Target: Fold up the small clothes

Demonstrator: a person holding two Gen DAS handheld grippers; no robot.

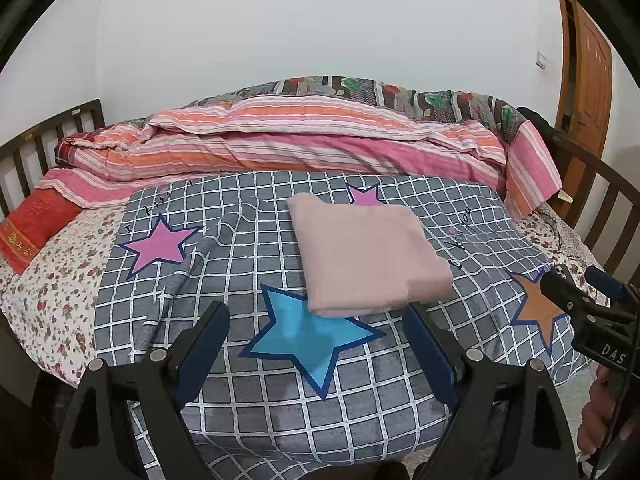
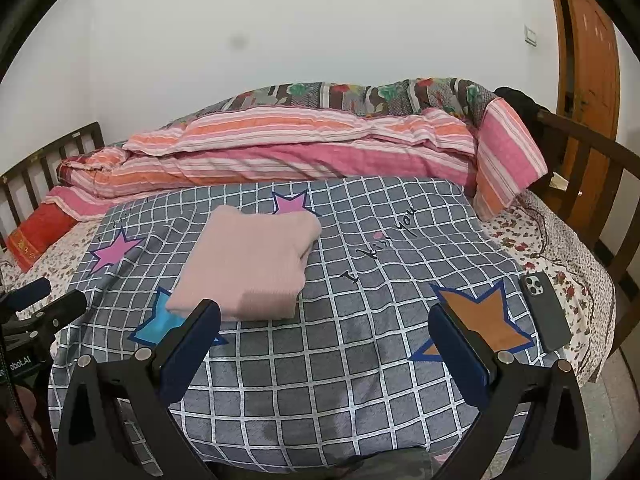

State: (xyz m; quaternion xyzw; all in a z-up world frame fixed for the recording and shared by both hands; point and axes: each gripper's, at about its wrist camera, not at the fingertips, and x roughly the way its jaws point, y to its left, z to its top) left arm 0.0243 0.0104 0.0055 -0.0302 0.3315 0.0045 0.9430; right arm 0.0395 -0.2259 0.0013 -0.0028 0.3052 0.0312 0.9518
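grid blanket point(image 2: 320, 360) | striped quilt point(image 2: 280, 152) | phone point(image 2: 546, 310) on floral sheet point(image 2: 568, 248)

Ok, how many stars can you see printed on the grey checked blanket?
4: pink star far left, pink star behind the folded pink garment, blue star under its front, orange star right.

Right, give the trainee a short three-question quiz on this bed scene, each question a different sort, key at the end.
1. True or false: the pink garment lies folded on the checked blanket.
2. Multiple choice: the dark phone lies A) on the garment, B) by the orange star near the blanket's right edge, C) between the right gripper jaws.
3. Fill in: the jaws of the left gripper stand ____ and hold nothing.

Key: 1 true; 2 B; 3 open.
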